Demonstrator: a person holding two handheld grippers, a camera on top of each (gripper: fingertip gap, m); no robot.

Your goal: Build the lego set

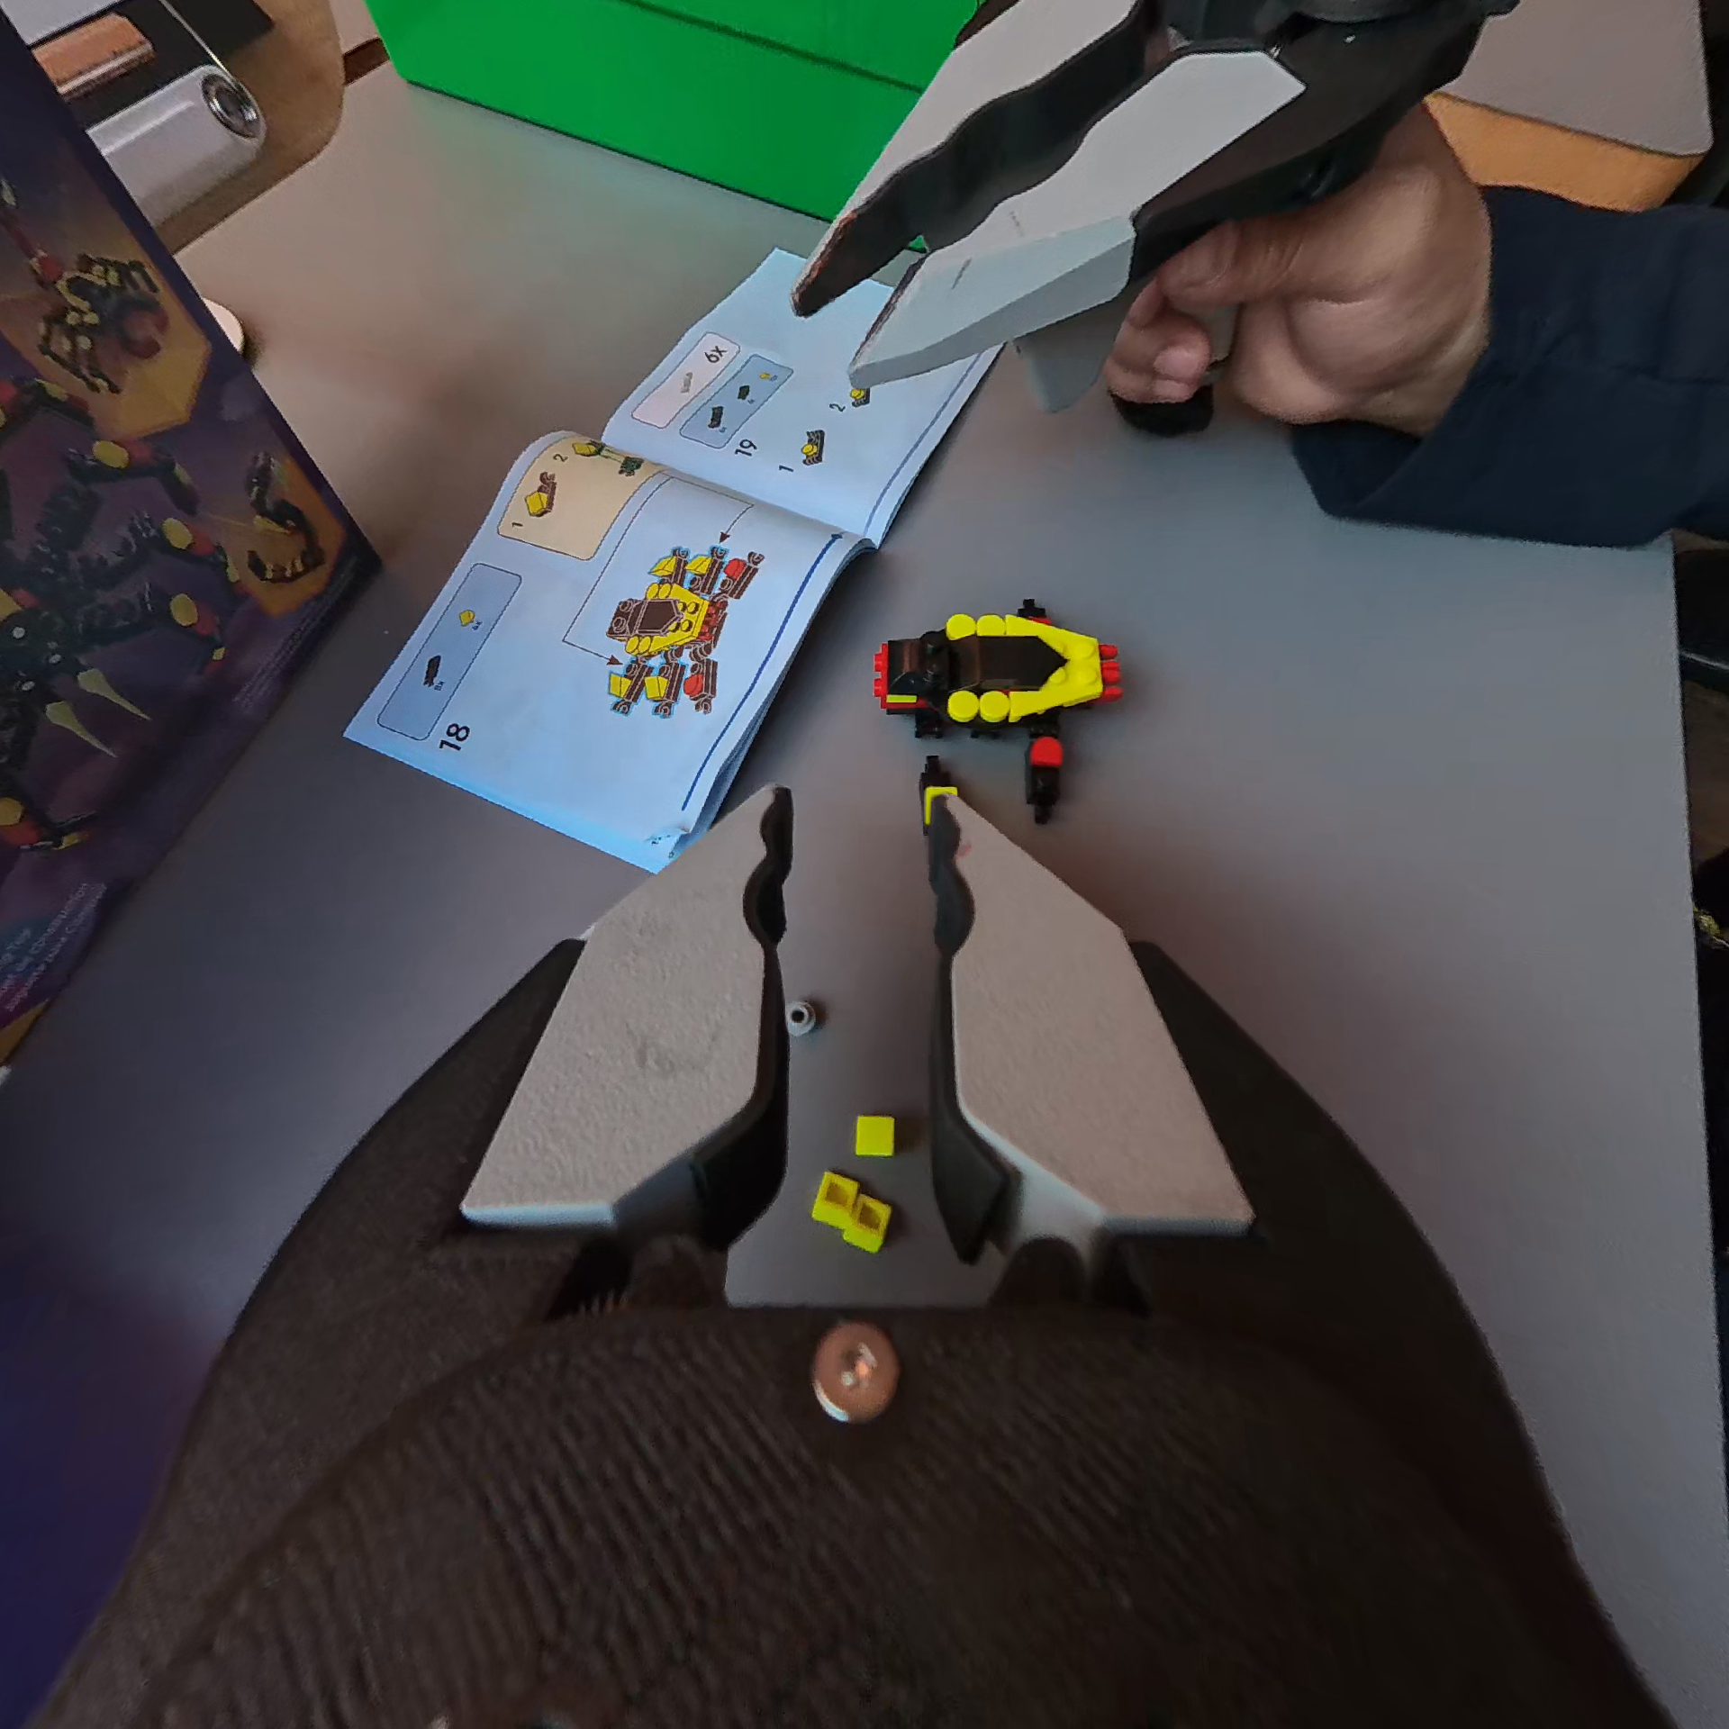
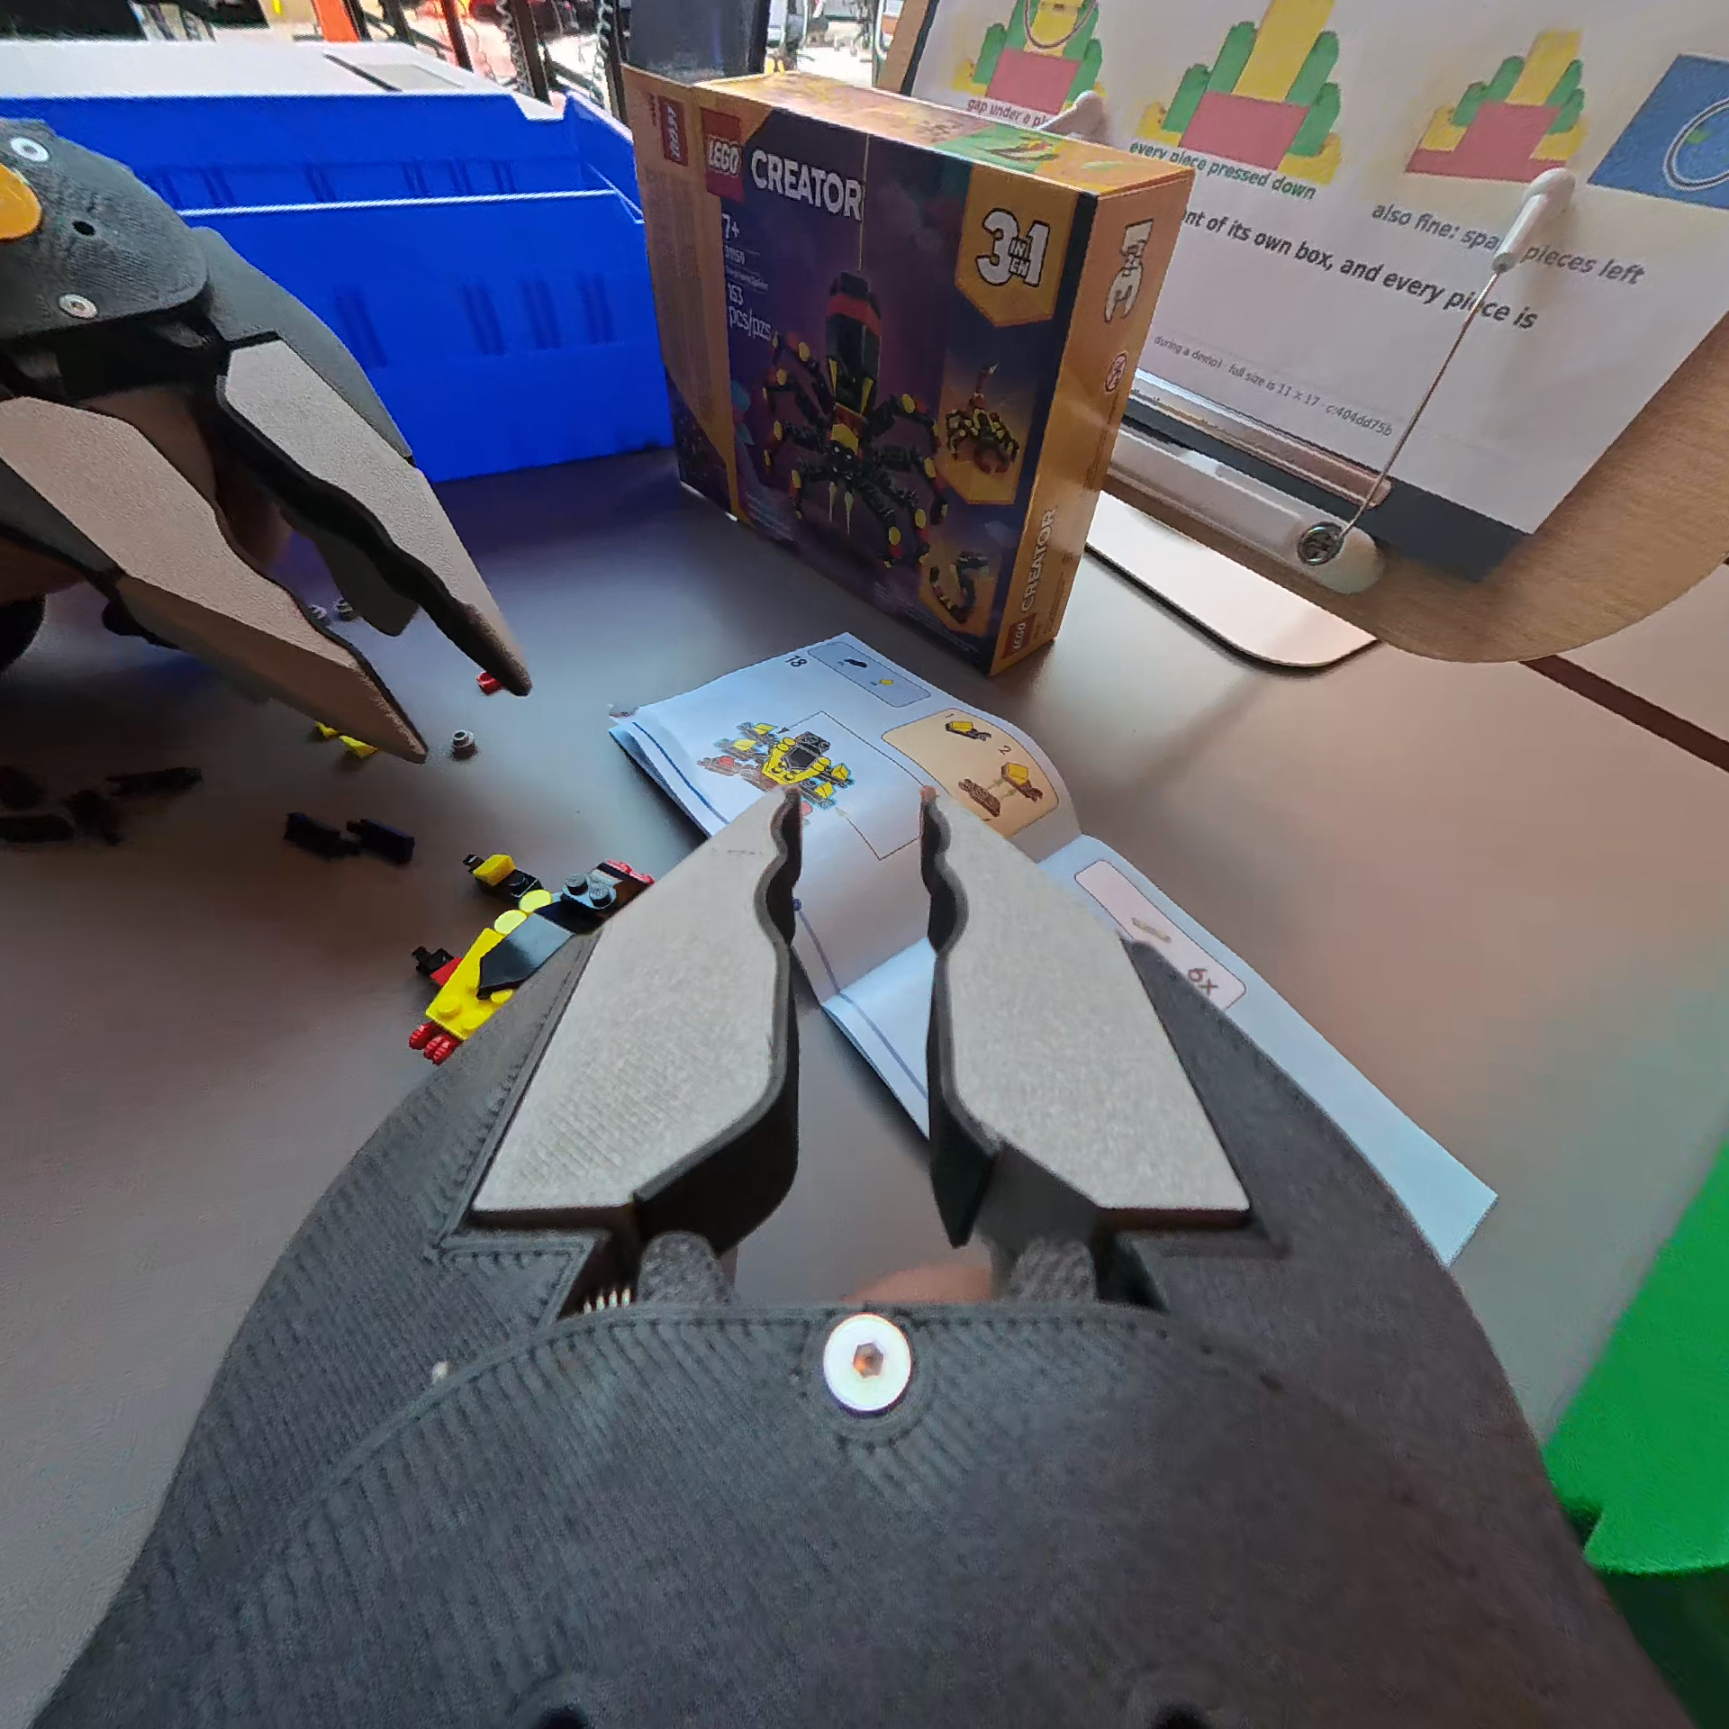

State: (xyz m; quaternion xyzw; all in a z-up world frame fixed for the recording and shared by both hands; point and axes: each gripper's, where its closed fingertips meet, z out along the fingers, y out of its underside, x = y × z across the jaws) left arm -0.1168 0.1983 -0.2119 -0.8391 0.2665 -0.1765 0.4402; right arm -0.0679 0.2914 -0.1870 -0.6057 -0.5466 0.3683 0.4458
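A partly built yellow, black and red model (image 1: 996,674) lies on the grey table; it also shows in the right wrist view (image 2: 505,954). My left gripper (image 1: 856,812) is open and empty, low over the table just in front of the model. A small yellow-and-black piece (image 1: 938,795) lies at its right fingertip, and a red-and-black leg piece (image 1: 1043,772) lies beside that. Three loose yellow pieces (image 1: 861,1184) and a grey stud (image 1: 803,1017) lie between its fingers. My right gripper (image 2: 859,803) is open and empty above the open instruction booklet (image 2: 842,739).
The set's box (image 2: 889,374) stands behind the booklet, with a blue bin (image 2: 421,281) to its left. A green box (image 1: 674,94) stands at the table's far side. Loose black pieces (image 2: 346,835) lie left of the model. A board with a printed sheet (image 2: 1403,234) leans at the right. The gap from one gripper's tips to the other's is roughly 11 cm.
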